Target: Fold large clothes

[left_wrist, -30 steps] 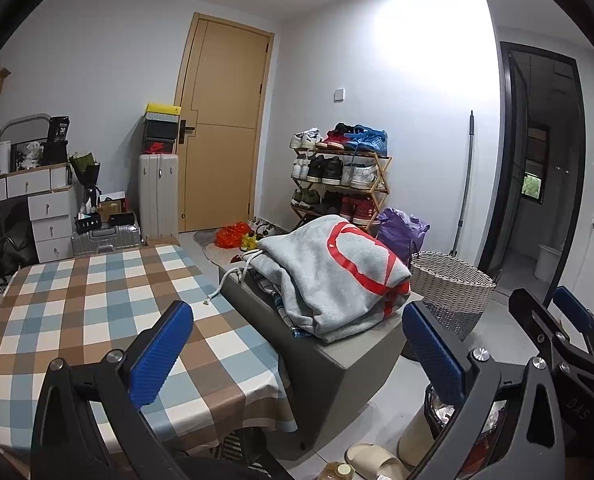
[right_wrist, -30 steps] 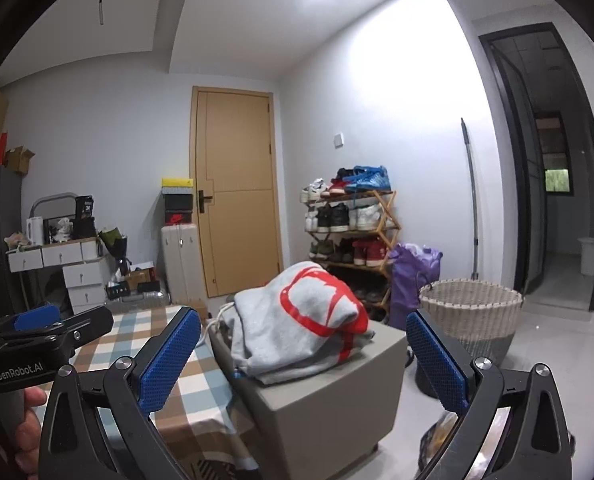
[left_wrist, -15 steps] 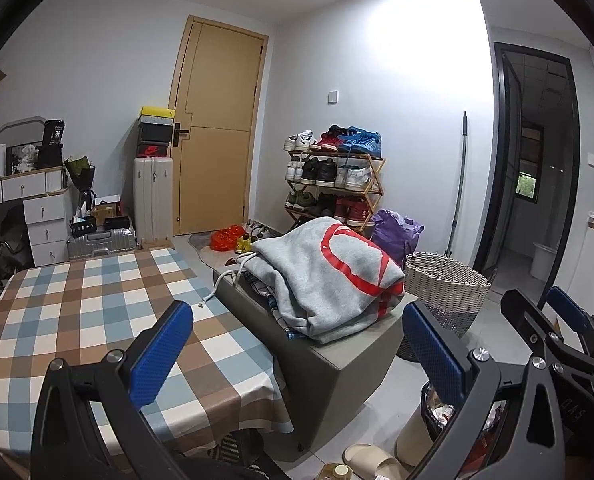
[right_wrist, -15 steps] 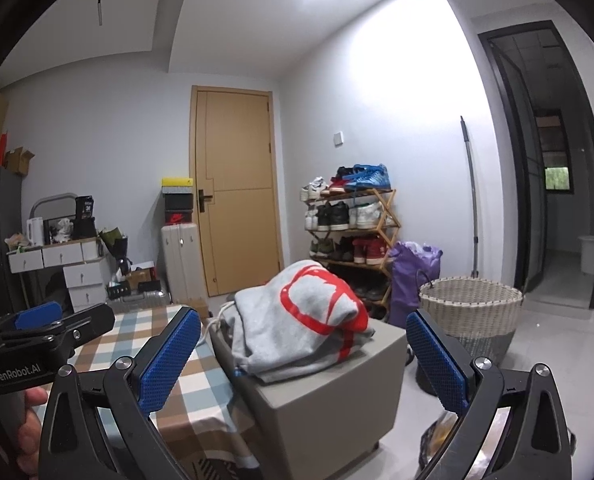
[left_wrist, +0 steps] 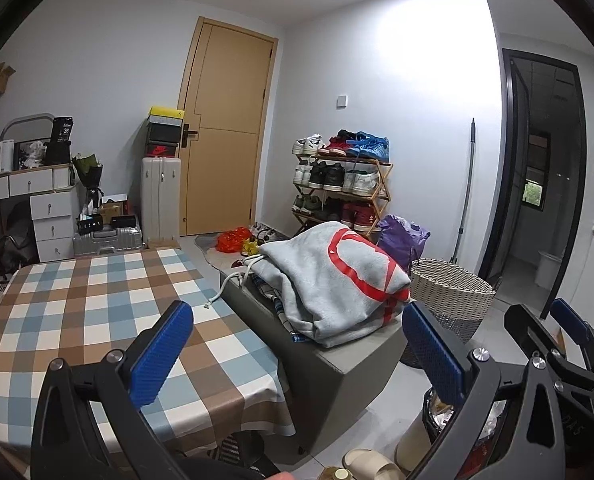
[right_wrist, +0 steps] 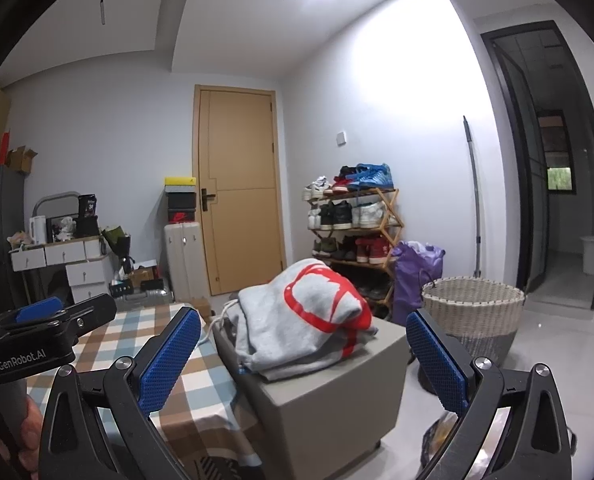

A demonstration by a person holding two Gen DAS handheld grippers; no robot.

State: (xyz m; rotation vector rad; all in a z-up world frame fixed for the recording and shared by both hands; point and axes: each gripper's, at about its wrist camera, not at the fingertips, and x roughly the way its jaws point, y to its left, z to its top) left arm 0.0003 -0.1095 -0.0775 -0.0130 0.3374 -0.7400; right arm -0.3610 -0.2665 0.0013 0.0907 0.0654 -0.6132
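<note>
Tilted upward slightly since a second ago, more ceiling in left view. Left claw (left_wrist: 297,350) spread wide, gripping nothing; right claw (right_wrist: 303,354) likewise. Grey hoodie (left_wrist: 333,280) heaped atop grey box (left_wrist: 337,364), just right of checkered counter (left_wrist: 77,308).

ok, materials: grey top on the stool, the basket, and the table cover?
Grey top: looks like soft matte fleece knit; thick rounded folds, red print, cord drawstring. Basket: woven rope or wicker, pale with a grey lower band; visible weave. Table cover: checked, slight sheen, possibly coated cloth or vinyl; can't tell.
</note>
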